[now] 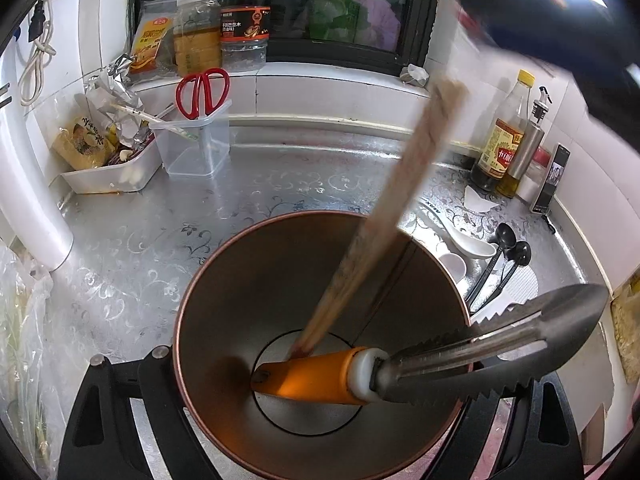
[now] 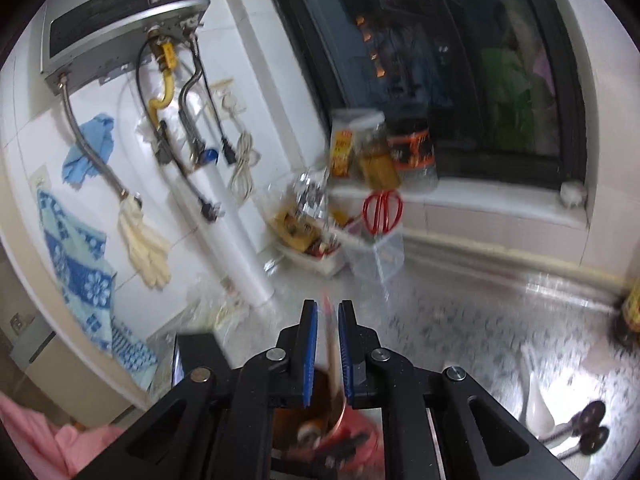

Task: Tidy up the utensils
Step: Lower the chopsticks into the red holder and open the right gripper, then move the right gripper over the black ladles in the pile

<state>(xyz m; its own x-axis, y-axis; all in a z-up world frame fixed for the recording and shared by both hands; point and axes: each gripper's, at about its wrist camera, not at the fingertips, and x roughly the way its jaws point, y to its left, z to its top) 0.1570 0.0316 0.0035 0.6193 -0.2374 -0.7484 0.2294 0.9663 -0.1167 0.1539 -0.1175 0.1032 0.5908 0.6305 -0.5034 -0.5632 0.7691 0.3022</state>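
Right hand-held gripper [image 2: 328, 344] clamping chopsticks [image 1: 384, 216] between blue pads; long axis slanting steeply, tips lying inside copper cup [image 1: 224, 280], upper ends leaning up-right toward gripper. Left hand-held gripper [image 1: 320, 392] clamping cup on counter [image 1: 160, 220]. Tongs [image 1: 480, 352] sitting in cup already. Spoons [image 1: 500, 256] lying right of cup, nearer right hand.

cup [image 1: 224, 280] was copper-rimmed | tongs [image 1: 500, 348] steel, orange handle | scissors [image 1: 203, 92] red | counter [image 1: 160, 220] silver, floral | spoons [image 1: 508, 246] black | towel [image 2: 76, 256] blue-patterned
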